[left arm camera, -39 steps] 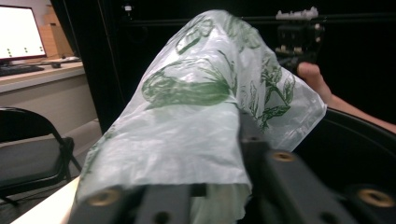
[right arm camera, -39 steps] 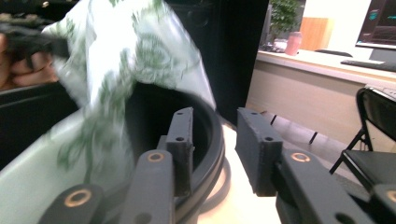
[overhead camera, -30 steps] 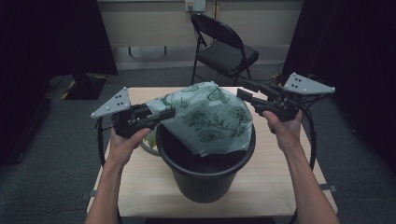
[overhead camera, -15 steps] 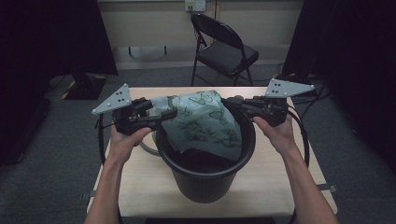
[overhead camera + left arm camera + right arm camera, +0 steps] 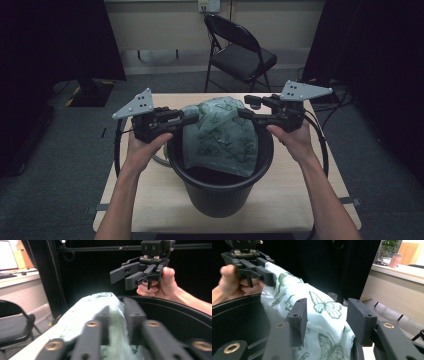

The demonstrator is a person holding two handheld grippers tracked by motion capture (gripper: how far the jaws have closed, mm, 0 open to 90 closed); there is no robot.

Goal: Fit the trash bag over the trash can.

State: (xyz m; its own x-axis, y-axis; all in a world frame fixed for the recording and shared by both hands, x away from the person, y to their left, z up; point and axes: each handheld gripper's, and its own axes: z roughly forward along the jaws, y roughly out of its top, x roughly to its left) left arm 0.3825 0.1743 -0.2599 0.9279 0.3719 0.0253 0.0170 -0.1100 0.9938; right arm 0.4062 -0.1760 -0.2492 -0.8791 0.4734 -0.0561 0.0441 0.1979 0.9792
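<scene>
My left gripper (image 5: 187, 117) is clamped on the one butterfly-print bag (image 5: 222, 135), held level over the single black bucket (image 5: 220, 192). My right gripper (image 5: 245, 107) hovers at the bag's far edge with its jaws apart. Both my forearms reach forward.

Pale green bag (image 5: 224, 131) with dark green butterfly print; black bin (image 5: 220, 192); tan tabletop (image 5: 320, 187).

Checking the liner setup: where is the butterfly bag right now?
In the high view, the butterfly bag drapes over the black bin's far rim, mid-table, clamped by the left tool.
</scene>
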